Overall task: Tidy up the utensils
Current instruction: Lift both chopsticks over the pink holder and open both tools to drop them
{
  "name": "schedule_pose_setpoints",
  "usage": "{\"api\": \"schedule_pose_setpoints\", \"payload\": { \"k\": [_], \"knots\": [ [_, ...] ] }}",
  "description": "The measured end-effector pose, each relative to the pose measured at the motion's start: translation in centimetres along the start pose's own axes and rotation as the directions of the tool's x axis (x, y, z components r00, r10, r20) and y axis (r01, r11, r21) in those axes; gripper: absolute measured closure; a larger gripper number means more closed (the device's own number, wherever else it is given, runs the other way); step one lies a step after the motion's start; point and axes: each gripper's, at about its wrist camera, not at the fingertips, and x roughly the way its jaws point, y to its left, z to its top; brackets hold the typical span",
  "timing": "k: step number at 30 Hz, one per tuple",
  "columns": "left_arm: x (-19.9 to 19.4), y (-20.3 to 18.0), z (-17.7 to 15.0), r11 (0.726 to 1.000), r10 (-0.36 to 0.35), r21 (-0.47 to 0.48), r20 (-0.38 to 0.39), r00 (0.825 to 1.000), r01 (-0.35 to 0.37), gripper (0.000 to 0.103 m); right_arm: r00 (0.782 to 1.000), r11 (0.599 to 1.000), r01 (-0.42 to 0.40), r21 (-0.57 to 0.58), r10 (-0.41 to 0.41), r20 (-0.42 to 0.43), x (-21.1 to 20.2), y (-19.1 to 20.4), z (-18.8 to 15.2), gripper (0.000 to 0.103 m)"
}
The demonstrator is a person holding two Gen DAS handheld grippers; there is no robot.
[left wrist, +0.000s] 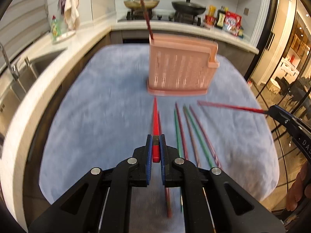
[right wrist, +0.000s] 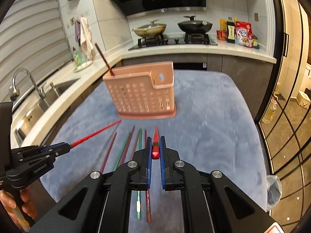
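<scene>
Between the blue pads of the left gripper (left wrist: pixel 155 145), seen from the left wrist, a red chopstick (left wrist: pixel 155 120) is pinched, its tip aimed at the pink utensil holder (left wrist: pixel 178 68) standing toward the far edge of the blue-covered counter (left wrist: pixel 97 116). One dark chopstick (left wrist: pixel 146 22) already leans out of the holder's left end. Loose green and maroon chopsticks (left wrist: pixel 186 132) lie on the cloth just right of the gripper. At the right edge, the right gripper (left wrist: pixel 272 110) clamps another red chopstick (left wrist: pixel 233 106).

From the right wrist, the right gripper (right wrist: pixel 155 147) pinches its red chopstick (right wrist: pixel 155 137), pointing at the holder (right wrist: pixel 140 93). The left gripper (right wrist: pixel 69 145) is at the left, its chopstick (right wrist: pixel 95 133) angled toward the holder's base.
</scene>
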Motion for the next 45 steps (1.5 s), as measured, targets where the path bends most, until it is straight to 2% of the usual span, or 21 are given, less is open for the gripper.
{"api": "schedule_pose_setpoints", "payload": {
  "k": [8,15,20,28,32,38,45],
  "knots": [
    [-1.7,-0.1,6.8,0.999,-0.038,-0.019,0.115,0.993,0.04,0.096,0.993,1.0,-0.017,0.018,0.015,0.115,-0.8,-0.3,5.3,0.096],
    [-3.7,-0.6,12.2,0.999,-0.043,-0.003,0.222,0.974,0.045,0.096,0.976,0.997,-0.056,0.055,0.043,0.213,-1.7,-0.9,9.8,0.096],
    [-5.1,-0.8,15.9,0.999,-0.039,0.001,0.297,0.954,0.04,0.096,0.956,0.995,-0.08,0.065,0.058,0.288,-2.0,-0.9,12.8,0.096],
    [-7.0,-1.2,21.4,0.999,-0.037,0.003,0.415,0.909,0.039,0.096,0.913,0.992,-0.11,0.066,0.074,0.4,-1.7,-0.1,18.3,0.096],
    [-6.8,-1.4,23.4,0.999,-0.037,0.004,0.438,0.898,0.039,0.096,0.903,0.991,-0.117,0.058,0.083,0.421,-1.0,0.7,20.3,0.096],
    [-6.2,-1.5,25.0,1.0,-0.03,0.007,0.459,0.888,0.03,0.096,0.908,0.993,-0.113,0.045,0.084,0.41,0.9,1.3,21.5,0.096],
    [-3.9,-1.1,24.6,0.999,-0.035,-0.002,0.434,0.9,0.04,0.096,0.934,0.993,-0.1,0.063,0.072,0.351,4.0,0.6,20.5,0.096]
  ]
}}
